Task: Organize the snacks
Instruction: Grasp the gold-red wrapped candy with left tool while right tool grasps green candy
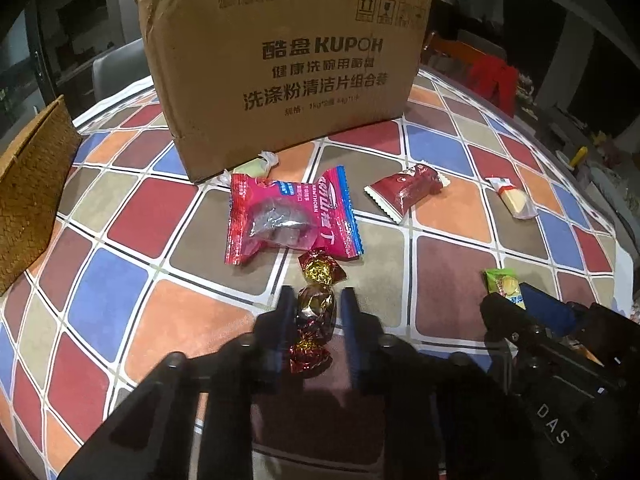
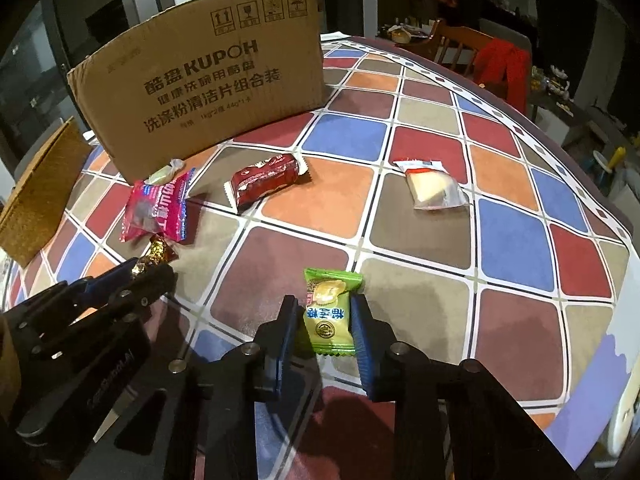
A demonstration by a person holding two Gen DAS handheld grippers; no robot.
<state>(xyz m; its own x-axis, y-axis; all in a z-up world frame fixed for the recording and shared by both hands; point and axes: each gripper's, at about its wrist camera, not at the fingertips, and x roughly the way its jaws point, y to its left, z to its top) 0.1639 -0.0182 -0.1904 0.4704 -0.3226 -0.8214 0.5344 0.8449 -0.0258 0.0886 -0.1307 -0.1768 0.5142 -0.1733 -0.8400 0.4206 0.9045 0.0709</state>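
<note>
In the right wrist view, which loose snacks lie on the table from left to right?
Pink hawthorn packet → dark red wrapped snack → green candy packet, between the right tool's fingers → clear packet with a pale yellow snack.

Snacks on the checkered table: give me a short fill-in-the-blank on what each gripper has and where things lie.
1. The left gripper is shut on a candy in a ____ foil wrapper.
2. The right gripper is shut on a ____ snack packet.
3. The pink packet lies in front of the cardboard ____.
4. A woven basket stands to the ____ of that carton.

Missing words: gold; green; box; left
</note>
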